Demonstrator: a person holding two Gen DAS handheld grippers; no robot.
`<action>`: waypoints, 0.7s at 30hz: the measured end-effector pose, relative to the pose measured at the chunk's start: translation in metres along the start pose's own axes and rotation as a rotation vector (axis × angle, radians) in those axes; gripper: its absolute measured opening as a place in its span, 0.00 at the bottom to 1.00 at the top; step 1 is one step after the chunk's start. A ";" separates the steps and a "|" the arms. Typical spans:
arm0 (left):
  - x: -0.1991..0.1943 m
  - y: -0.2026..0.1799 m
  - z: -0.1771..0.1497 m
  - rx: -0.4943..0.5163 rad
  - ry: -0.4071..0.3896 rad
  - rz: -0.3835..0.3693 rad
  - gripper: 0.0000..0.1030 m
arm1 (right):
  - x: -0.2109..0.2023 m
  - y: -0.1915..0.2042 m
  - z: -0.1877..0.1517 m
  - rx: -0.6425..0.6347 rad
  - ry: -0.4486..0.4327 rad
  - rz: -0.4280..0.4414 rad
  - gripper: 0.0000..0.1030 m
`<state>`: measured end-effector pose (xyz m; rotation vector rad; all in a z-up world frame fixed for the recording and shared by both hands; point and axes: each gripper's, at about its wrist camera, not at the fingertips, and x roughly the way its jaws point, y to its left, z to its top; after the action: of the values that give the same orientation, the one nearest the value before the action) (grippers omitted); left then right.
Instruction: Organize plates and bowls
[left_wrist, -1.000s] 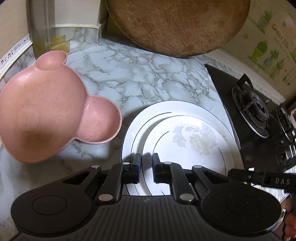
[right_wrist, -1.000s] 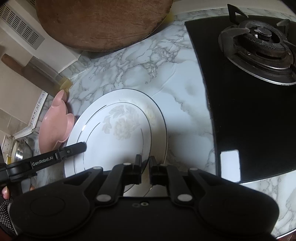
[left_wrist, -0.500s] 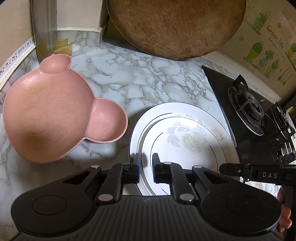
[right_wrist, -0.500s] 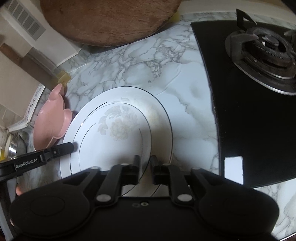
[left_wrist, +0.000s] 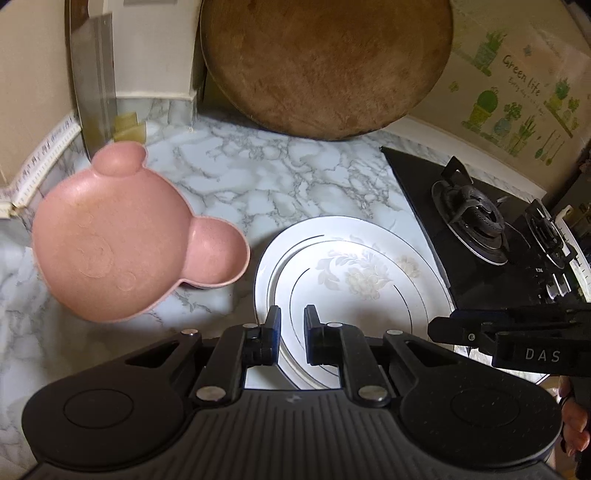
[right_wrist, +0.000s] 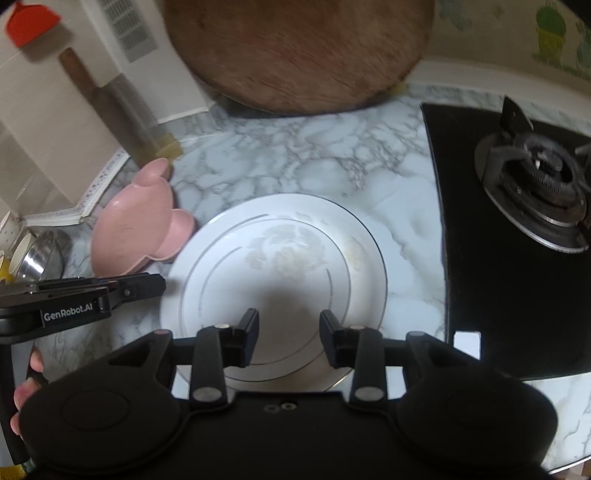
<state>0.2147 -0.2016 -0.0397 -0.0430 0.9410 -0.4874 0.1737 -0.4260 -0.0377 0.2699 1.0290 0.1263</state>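
Note:
A white plate with a pale flower print (left_wrist: 354, 273) lies on the marble counter; it also shows in the right wrist view (right_wrist: 280, 258). A pink bear-shaped bowl (left_wrist: 122, 236) sits to its left, also in the right wrist view (right_wrist: 136, 236). My left gripper (left_wrist: 291, 332) hovers over the plate's near left rim, its jaws a narrow gap apart and holding nothing. My right gripper (right_wrist: 289, 336) is open and empty above the plate's near edge. Each gripper shows in the other's view, the right one (left_wrist: 517, 339) and the left one (right_wrist: 85, 295).
A round wooden board (left_wrist: 325, 62) leans on the back wall. A black gas hob (right_wrist: 517, 236) lies right of the plate. A cleaver (left_wrist: 94, 81) stands at back left. A steel bowl (right_wrist: 40, 254) and cups sit at far left.
My right gripper has opened wide and pulled back from the plate. Both cameras have risen and drawn back, so more of the counter and wall shows. The plate and pink bowl stay in place.

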 end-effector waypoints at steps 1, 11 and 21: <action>-0.004 0.000 -0.001 0.009 -0.007 0.004 0.11 | -0.003 0.003 -0.001 -0.007 -0.006 0.000 0.38; -0.039 0.015 -0.011 0.014 -0.066 0.020 0.12 | -0.025 0.043 -0.006 -0.062 -0.056 0.034 0.58; -0.072 0.051 -0.018 -0.046 -0.129 0.046 0.55 | -0.029 0.090 -0.007 -0.090 -0.072 0.097 0.80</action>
<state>0.1852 -0.1223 -0.0073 -0.0933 0.8255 -0.4149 0.1549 -0.3448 0.0079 0.2410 0.9360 0.2478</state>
